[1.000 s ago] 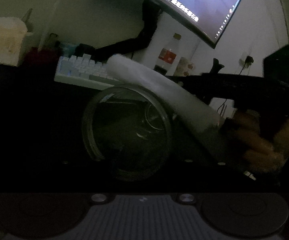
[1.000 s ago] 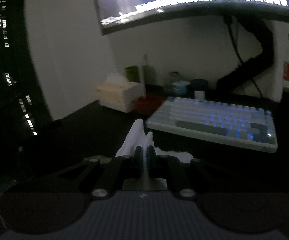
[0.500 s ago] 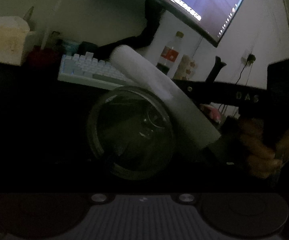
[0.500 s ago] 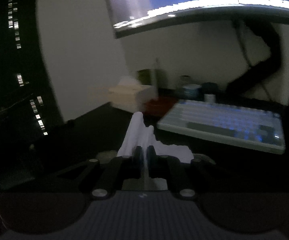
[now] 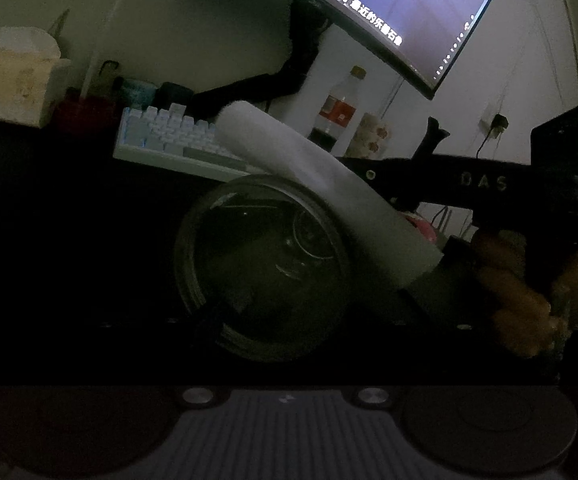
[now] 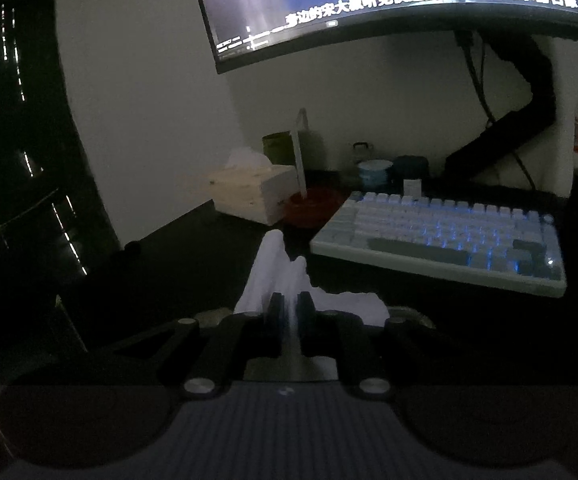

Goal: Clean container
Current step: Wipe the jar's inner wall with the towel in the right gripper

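A: Left wrist view, left to right from the glass container (image 5: 263, 268). Tissue box (image 5: 13, 88) far off to its left on the dark tabletop (image 5: 49, 220); white keyboard (image 5: 173, 144) behind it.
B: And the container itself?
A: On its side, mouth toward the camera, dead centre. A white cloth (image 5: 329, 196) slants over its upper right rim.
B: The left gripper?
A: Its jaws are opening; fingertips lost in the dark, so I cannot tell if they touch the glass.
B: Right of the container?
A: A cola bottle (image 5: 339, 114) behind, the monitor (image 5: 401, 12) above, then the right gripper (image 5: 441, 276) with a hand (image 5: 529, 300) on its grip.
B: Its jaws?
A: Right wrist view: right gripper (image 6: 288, 312) clenched on the cloth (image 6: 277, 272), fingers (image 6: 275, 316) nearly together, fabric bunched ahead of them.
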`<state>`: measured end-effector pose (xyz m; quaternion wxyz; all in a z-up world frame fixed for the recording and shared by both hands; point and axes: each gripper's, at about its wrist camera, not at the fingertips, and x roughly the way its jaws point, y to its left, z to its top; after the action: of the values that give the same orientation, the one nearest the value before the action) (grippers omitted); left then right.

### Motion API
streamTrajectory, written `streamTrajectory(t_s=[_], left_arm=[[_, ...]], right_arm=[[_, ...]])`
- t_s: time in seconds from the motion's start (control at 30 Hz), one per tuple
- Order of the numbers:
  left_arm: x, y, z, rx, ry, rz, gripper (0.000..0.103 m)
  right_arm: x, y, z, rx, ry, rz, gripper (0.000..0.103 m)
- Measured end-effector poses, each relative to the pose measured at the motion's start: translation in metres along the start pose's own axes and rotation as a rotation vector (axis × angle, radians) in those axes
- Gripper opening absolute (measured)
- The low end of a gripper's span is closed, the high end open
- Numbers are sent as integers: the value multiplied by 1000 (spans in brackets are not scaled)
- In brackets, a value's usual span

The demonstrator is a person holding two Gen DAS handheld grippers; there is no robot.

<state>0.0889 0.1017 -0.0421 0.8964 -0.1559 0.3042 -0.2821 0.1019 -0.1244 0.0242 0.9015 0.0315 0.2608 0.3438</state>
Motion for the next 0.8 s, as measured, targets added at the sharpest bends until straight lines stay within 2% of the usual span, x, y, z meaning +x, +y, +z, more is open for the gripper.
streamTrajectory(t_s=[0.03, 0.07, 0.2, 0.27, 0.37, 0.47, 0.53, 0.57, 0.6, 0.67, 0.7, 0.8], left_arm=[[0, 0, 0, -3, -1, -2, 79], [0, 0, 0, -4, -3, -2, 79], [1, 1, 0, -15, -9, 5, 79], [2, -1, 0, -14, -11, 14, 79], [3, -2, 0, 0, -19, 23, 79], [5, -2, -1, 0, -29, 21, 80], [5, 0, -2, -6, -40, 10, 80], [5, 1, -3, -10, -46, 3, 81], [5, 3, -3, -16, -53, -7, 85], [6, 4, -5, -24, -69, -39, 94], [7, 4, -5, -22, -73, -43, 95], [9, 1, -5, -6, -74, -34, 95]], right_arm=[[0, 1, -1, -2, -3, 10, 11], [-1, 1, -2, -10, -10, 11, 11], [-3, -18, -3, 50, -30, -122, 11], [-5, -32, -1, 108, -24, -124, 10], [-6, -31, 0, 109, -17, -94, 9], [-7, -18, -4, 63, -13, -12, 10], [-8, -11, -6, 31, -13, 12, 10], [-8, -12, -6, 30, -12, 3, 9], [-8, -14, -5, 31, -10, -8, 9], [-6, -29, -2, 93, -6, -92, 9], [-5, -37, 0, 125, -2, -126, 9], [-6, -41, 4, 158, 18, -136, 11]])
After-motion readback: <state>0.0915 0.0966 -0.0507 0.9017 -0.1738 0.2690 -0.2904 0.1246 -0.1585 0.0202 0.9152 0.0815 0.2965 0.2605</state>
